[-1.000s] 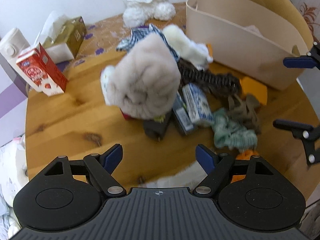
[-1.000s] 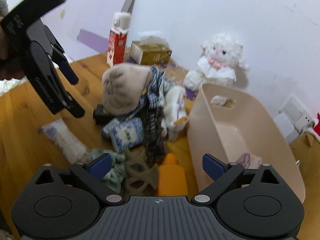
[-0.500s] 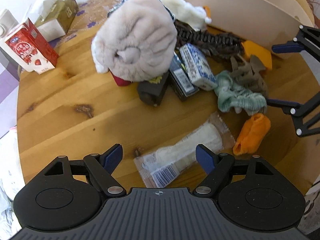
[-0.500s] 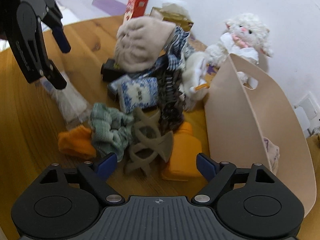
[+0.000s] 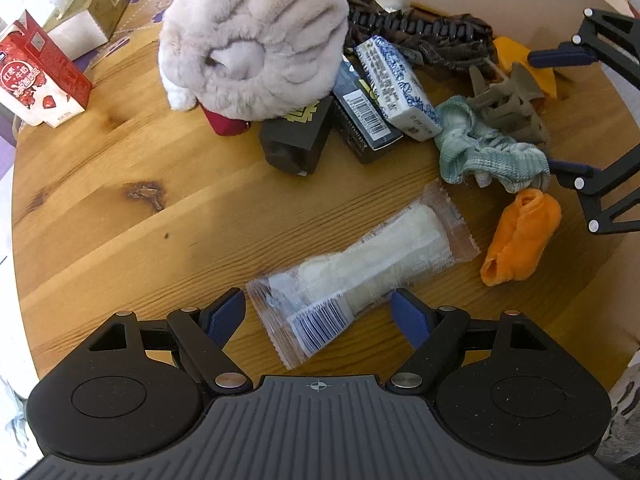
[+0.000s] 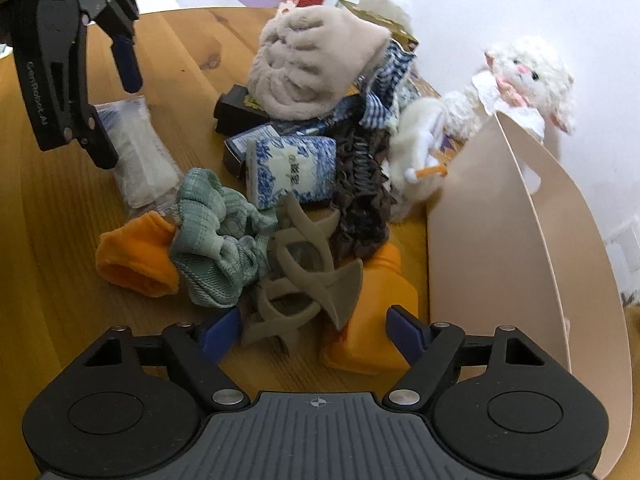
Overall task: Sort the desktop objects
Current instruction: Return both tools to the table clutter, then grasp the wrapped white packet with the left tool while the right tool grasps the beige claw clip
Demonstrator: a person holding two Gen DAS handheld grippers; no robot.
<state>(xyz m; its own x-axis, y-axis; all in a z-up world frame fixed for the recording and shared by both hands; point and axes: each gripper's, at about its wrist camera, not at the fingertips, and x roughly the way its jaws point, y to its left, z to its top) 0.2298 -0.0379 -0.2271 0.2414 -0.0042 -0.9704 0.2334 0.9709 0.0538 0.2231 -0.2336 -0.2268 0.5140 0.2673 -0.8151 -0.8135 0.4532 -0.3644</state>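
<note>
A pile of objects lies on the round wooden table [image 5: 100, 208]. My left gripper [image 5: 318, 310] is open, its jaws on either side of the barcode end of a clear plastic packet [image 5: 360, 268] of white pads, which also shows in the right wrist view [image 6: 140, 160]. My right gripper [image 6: 314, 330] is open around a grey-brown claw hair clip [image 6: 304, 280] and an orange bottle [image 6: 376, 320]. Beside them lie a green scrunchie [image 6: 216, 236] and an orange sock [image 6: 136, 260]. A beige bin [image 6: 520, 264] stands to the right.
The pile holds a grey fluffy hat [image 5: 256, 36], a blue-white packet [image 5: 396, 88], dark boxes [image 5: 296, 136], a brown hair piece [image 6: 360, 200] and a white plush toy [image 6: 424, 148]. A red milk carton [image 5: 40, 80] and tissue box [image 5: 92, 12] stand at the far left. A white lamb [image 6: 528, 76] sits behind the bin.
Both grippers have come down and forward toward the table. The left now brackets the clear packet; the right now brackets the hair clip and orange bottle.
</note>
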